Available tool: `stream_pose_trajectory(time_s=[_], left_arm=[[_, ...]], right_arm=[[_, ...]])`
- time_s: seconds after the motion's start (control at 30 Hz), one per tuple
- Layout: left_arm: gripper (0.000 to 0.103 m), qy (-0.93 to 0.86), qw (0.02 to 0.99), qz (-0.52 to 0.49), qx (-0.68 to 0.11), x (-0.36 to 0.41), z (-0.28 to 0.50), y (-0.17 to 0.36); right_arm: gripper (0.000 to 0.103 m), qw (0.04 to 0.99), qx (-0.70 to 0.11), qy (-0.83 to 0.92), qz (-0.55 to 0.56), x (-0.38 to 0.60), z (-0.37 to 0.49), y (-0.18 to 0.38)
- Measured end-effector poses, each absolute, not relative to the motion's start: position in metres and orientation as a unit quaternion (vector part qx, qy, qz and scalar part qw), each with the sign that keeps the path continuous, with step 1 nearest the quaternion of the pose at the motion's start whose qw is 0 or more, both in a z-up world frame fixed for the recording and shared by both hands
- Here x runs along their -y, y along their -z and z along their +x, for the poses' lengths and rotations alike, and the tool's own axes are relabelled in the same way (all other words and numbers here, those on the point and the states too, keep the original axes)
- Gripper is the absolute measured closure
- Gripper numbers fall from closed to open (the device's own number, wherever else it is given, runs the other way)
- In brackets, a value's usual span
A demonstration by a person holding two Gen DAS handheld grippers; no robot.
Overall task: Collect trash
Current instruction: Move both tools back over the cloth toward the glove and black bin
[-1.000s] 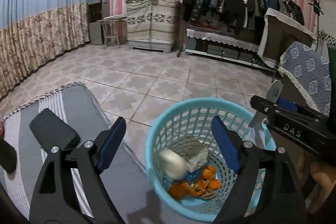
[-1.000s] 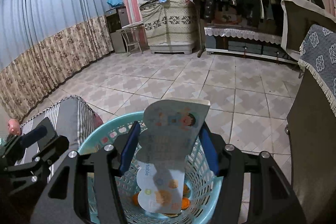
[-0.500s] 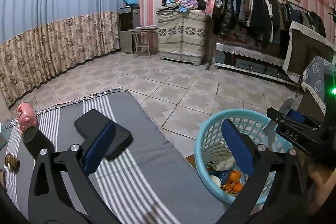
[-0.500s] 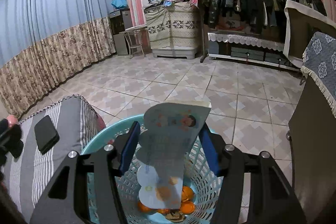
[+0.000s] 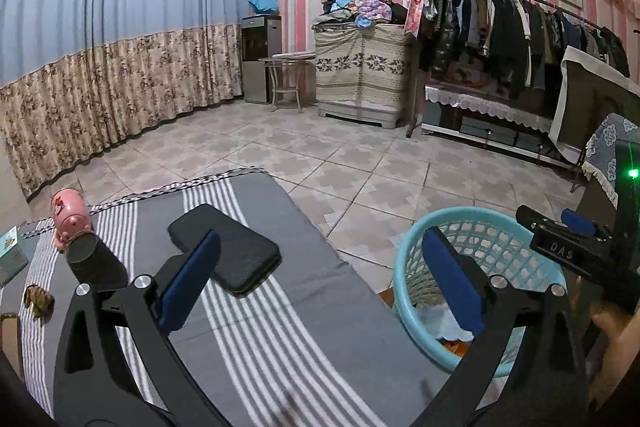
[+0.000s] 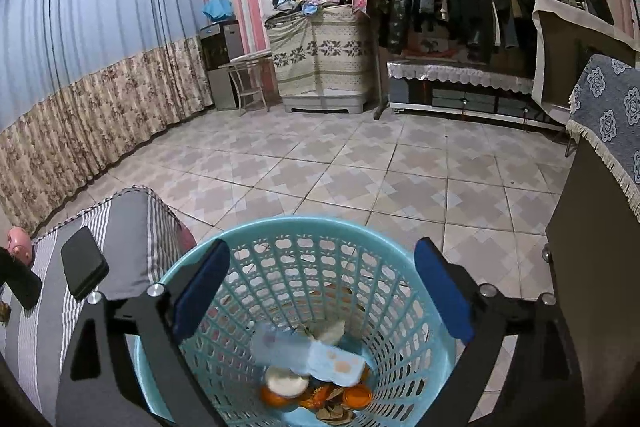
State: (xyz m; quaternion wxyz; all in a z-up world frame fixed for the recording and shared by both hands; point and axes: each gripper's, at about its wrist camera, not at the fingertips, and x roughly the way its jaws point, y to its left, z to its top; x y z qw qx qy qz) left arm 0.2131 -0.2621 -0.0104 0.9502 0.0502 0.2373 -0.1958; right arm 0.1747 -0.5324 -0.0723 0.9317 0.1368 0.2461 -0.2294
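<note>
Pink-striped walls, a blue and floral curtain and a tiled floor surround one grey striped tabletop [image 5: 256, 339] and one turquoise plastic basket [image 6: 304, 227] standing on the floor just beside it.

Two grippers appear. The left gripper [image 5: 316, 283] hovers over the tabletop edge with its jaws spread wide and nothing between them. The right gripper [image 6: 322, 291] hangs directly above the basket, its jaws also spread wide and empty.

On the tabletop lie one black phone [image 5: 224, 251] at 12 o'clock from the left gripper, one pink piggy bank [image 5: 70, 217] at 10 o'clock, and one black cylinder [image 5: 94, 261] just in front of the pig.

The right wrist view looks straight down into the basket: one light blue printed wrapper [image 6: 316, 359] lies on top of the trash, blurred, with one white round lid [image 6: 286, 383] just below it, several orange peels or fruits [image 6: 356, 395] whose count is unclear, and other scraps beneath. The left wrist view shows the basket only from the side at 3 o'clock, contents mostly hidden, but it shows the right gripper's black body from outside, and a small brown object [image 5: 40, 301] and a teal box [image 5: 12, 253] at the tabletop's left edge.
</note>
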Motion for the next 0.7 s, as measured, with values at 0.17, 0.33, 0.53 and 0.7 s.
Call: stream_pose_trajectory(time_s=[0.17, 0.33, 0.53, 0.7], left_arm=[[0.006, 0.181, 0.956, 0.057, -0.226, 0.246, 0.206, 0.009], [0.006, 0.165, 0.958, 0.060, -0.226, 0.220, 0.200, 0.011], [0.006, 0.151, 0.954, 0.028, -0.257, 0.182, 0.196, 0.023], [0.006, 0.138, 0.951, 0.031, -0.274, 0.157, 0.187, 0.038]], right_arm=[[0.011, 0.937, -0.241, 0.219, 0.126, 0.522, 0.176, 0.068], [0.011, 0.942, -0.239, 0.207, 0.113, 0.510, 0.179, 0.064], [0.011, 0.948, -0.240, 0.188, 0.093, 0.490, 0.180, 0.061], [0.011, 0.953, -0.242, 0.161, 0.088, 0.464, 0.179, 0.061]])
